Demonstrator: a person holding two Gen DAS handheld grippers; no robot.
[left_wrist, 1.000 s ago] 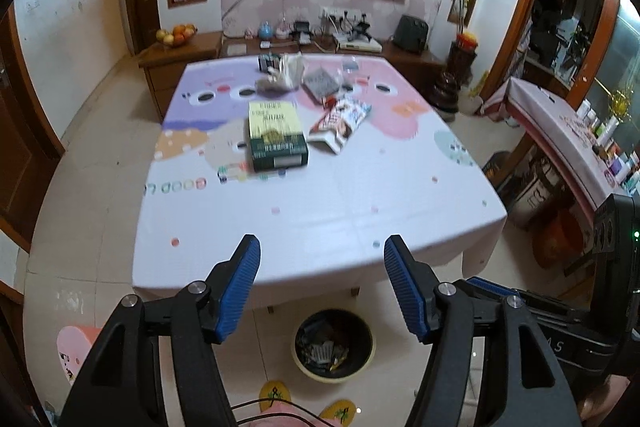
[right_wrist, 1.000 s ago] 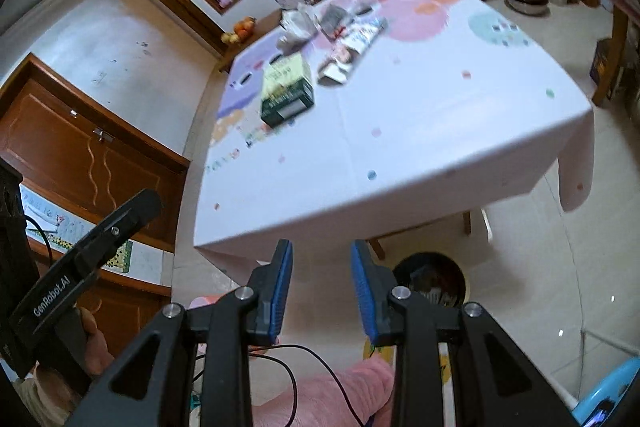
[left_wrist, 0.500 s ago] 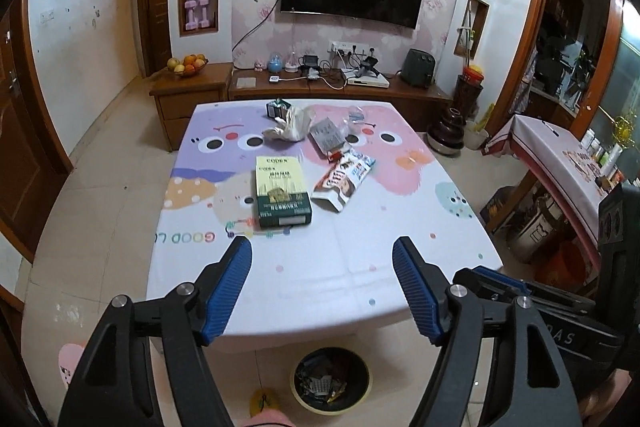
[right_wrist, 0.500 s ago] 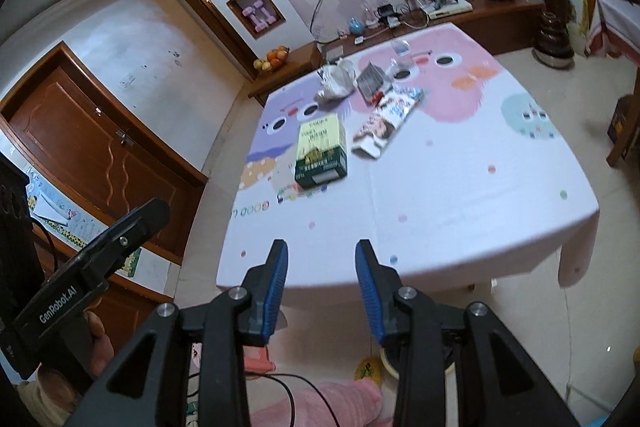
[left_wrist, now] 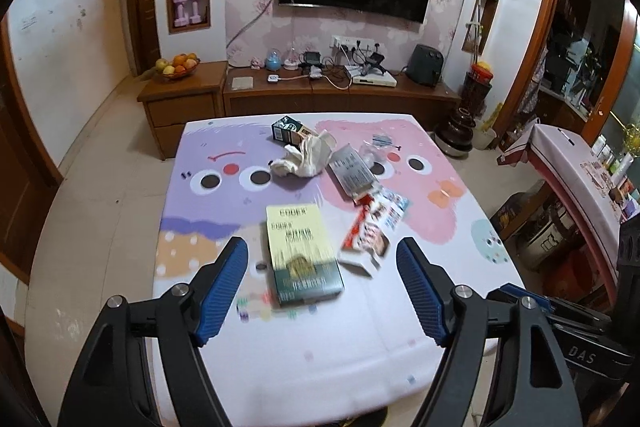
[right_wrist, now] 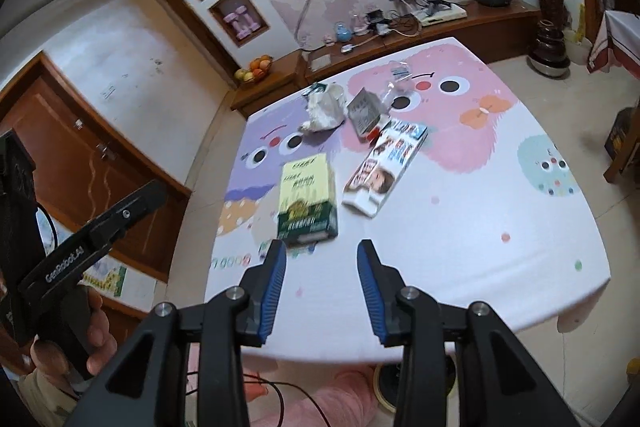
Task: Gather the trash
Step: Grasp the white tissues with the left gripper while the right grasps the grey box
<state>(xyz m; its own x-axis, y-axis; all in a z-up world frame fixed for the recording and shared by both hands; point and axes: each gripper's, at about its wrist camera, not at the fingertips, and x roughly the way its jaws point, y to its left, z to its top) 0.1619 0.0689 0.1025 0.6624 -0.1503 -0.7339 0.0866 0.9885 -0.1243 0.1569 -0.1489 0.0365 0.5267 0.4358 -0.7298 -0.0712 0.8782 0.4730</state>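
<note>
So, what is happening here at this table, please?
A person holds two claws over the cartoon-print tablecloth. Both the left claw and the right claw are empty, their jaws having just been opening. The yellow-green cardboard box, the long white snack wrapper and the crumpled white tissue lie untouched.

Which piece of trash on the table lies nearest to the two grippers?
The yellow and green box is nearest, just ahead of both grippers. The snack wrapper, grey packet and crumpled tissue lie farther back.
</note>
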